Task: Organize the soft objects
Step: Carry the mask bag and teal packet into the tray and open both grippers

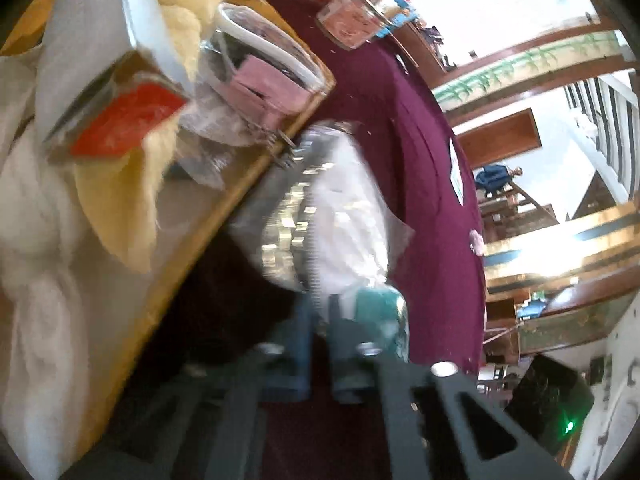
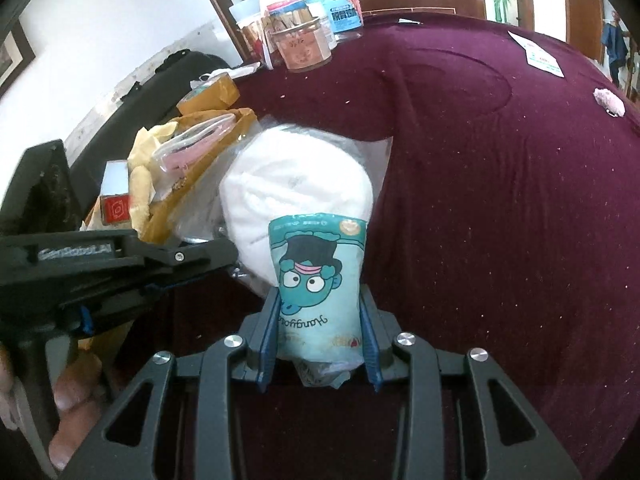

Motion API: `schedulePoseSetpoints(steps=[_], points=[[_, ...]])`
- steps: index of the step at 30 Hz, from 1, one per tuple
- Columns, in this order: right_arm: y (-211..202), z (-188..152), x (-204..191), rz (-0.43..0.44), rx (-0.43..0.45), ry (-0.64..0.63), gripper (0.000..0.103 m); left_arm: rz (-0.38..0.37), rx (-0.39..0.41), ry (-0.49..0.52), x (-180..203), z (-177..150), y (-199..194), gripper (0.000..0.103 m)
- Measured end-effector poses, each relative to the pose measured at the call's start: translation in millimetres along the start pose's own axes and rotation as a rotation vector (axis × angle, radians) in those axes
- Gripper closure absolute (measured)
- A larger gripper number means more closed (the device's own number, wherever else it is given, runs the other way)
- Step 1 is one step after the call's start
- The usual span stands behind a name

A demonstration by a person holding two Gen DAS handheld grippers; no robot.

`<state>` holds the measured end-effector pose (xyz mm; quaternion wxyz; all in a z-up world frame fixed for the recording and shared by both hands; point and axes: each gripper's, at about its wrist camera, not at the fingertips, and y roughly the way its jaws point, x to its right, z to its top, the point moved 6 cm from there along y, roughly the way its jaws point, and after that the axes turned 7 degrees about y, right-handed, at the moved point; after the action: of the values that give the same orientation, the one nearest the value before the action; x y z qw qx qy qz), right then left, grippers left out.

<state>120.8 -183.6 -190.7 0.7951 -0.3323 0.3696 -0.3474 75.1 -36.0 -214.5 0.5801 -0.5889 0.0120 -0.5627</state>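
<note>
My right gripper (image 2: 320, 312) is shut on a teal cartoon-printed soft pack (image 2: 320, 276), upright above the purple tablecloth (image 2: 500, 200). Behind it lies a clear bag of white padding (image 2: 296, 188). My left gripper (image 2: 224, 256) reaches in from the left and pinches that bag's edge. In the blurred left wrist view, the left gripper (image 1: 320, 320) is shut on the bag of white padding (image 1: 344, 216), with the teal pack (image 1: 380, 312) beside it. A yellow box (image 1: 224, 216) holds yellow cloth (image 1: 120, 216), white fabric (image 1: 36, 240) and a clear pouch of pink items (image 1: 256, 84).
Jars and snack tubs (image 2: 304, 44) stand at the table's far edge. A red-and-silver small box (image 2: 116, 200) sits in the yellow box. White cards (image 2: 540, 56) and a small pink object (image 2: 610, 100) lie at the far right.
</note>
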Motion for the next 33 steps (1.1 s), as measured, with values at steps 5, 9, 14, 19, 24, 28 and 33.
schedulePoseSetpoints(steps=[5,9,14,19,24,28,33], points=[[-19.9,0.0,-4.4,0.088,0.077,0.007,0.069,-0.028,0.052,0.011,2.1,0.9,-26.3,0.103],[-29.6,2.2,-12.5,0.127,0.116,0.008,0.069,-0.050,0.146,0.087,11.1,19.4,-72.3,0.103],[-30.4,5.7,-30.7,0.197,0.116,0.026,0.069,0.003,0.264,0.132,-4.4,52.1,-126.9,0.103],[-36.7,18.9,-74.9,0.272,0.123,-0.021,0.069,0.011,0.250,0.024,-53.5,61.6,-153.9,0.103],[-14.9,57.8,-125.3,0.235,0.105,-0.101,0.068,-0.026,0.203,-0.099,-96.3,57.7,-162.9,0.103],[17.4,89.9,-154.6,0.214,0.070,-0.126,0.067,-0.069,0.187,-0.117,-108.1,52.9,-171.5,0.103],[61.4,118.6,-169.6,0.193,0.012,-0.108,0.063,-0.107,0.123,-0.152,-130.2,52.6,-173.7,0.103]])
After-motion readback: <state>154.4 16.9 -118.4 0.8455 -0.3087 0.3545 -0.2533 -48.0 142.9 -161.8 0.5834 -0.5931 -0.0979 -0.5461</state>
